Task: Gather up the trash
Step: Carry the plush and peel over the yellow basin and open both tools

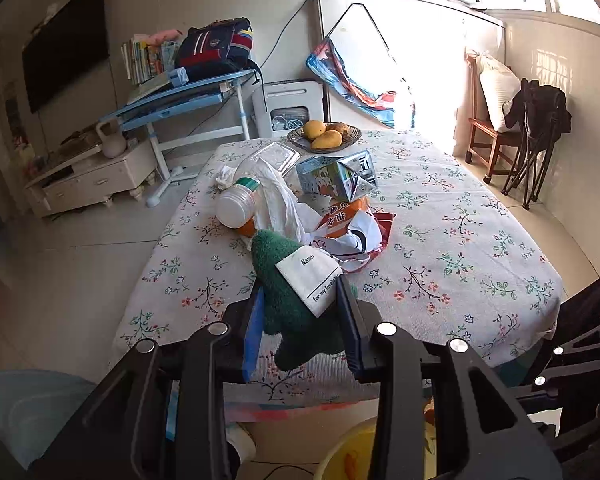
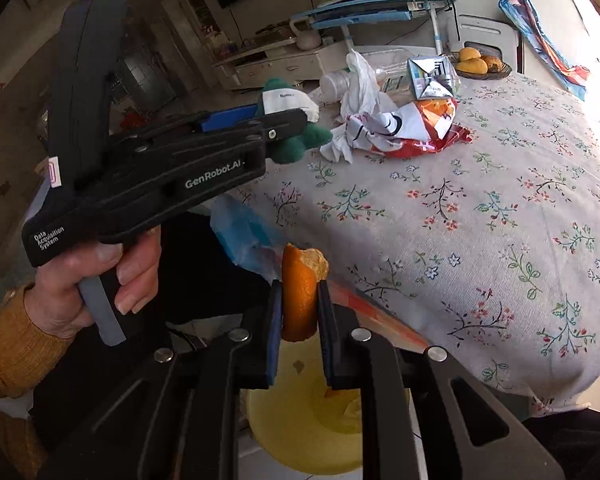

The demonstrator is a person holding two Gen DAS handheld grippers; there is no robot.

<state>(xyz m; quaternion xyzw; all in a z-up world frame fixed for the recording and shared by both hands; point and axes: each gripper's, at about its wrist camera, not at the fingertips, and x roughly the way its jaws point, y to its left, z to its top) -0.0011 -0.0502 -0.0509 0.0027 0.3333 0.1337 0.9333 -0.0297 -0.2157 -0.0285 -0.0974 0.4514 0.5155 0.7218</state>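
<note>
Left gripper (image 1: 300, 300) clamped on green plush toy (image 1: 296, 312) with white tag, over table (image 1: 480, 248) edge. Right gripper (image 2: 299, 300) clamped on orange peel (image 2: 302, 288) above yellow bin (image 2: 296, 432), probably the trash bin. Wrappers (image 2: 404, 128), 1 carton (image 1: 336, 176) lie on table.

A floral tablecloth (image 1: 460, 216) is covering the table and serving as the landmark here. At the far edge of the tablecloth, a dark bowl (image 1: 325, 138) is holding yellow mangoes (image 1: 320, 133). Beyond the tablecloth's far left corner, a blue desk (image 1: 180, 100) is carrying a dark backpack (image 1: 216, 46) and a row of books (image 1: 146, 58). Farther left of the tablecloth, a black television (image 1: 66, 40) is hanging on the wall above a low white cabinet (image 1: 92, 180). To the right of the tablecloth, a wooden chair (image 1: 486, 132) is holding a white sack (image 1: 498, 92), with black clothing (image 1: 540, 108) draping just beside it.
</note>
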